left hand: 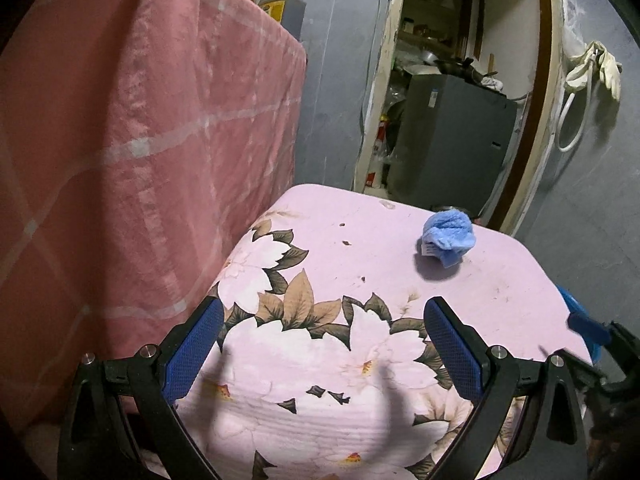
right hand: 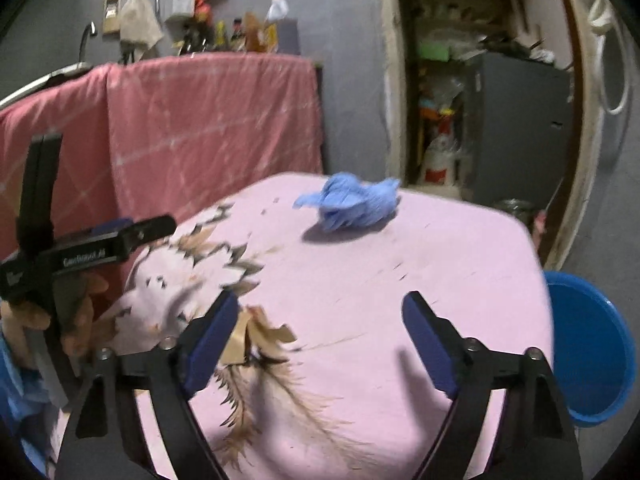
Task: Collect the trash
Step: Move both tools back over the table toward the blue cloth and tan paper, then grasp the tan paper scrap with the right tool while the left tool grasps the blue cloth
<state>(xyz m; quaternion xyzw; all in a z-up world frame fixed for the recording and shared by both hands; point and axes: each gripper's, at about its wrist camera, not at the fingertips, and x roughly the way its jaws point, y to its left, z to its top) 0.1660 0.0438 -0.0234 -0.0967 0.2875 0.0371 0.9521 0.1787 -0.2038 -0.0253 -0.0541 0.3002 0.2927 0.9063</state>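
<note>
The step in hand looks like the approach to the trash. A crumpled blue wad lies on the pink floral counter, in the upper middle of the right wrist view and the right of the left wrist view. The right gripper is spread and empty, well short of the wad. The left gripper is also spread, holding nothing. A blue bin sits at the counter's right edge. Next, 1 gripper must reach forward, straddle the wad and pinch it.
</note>
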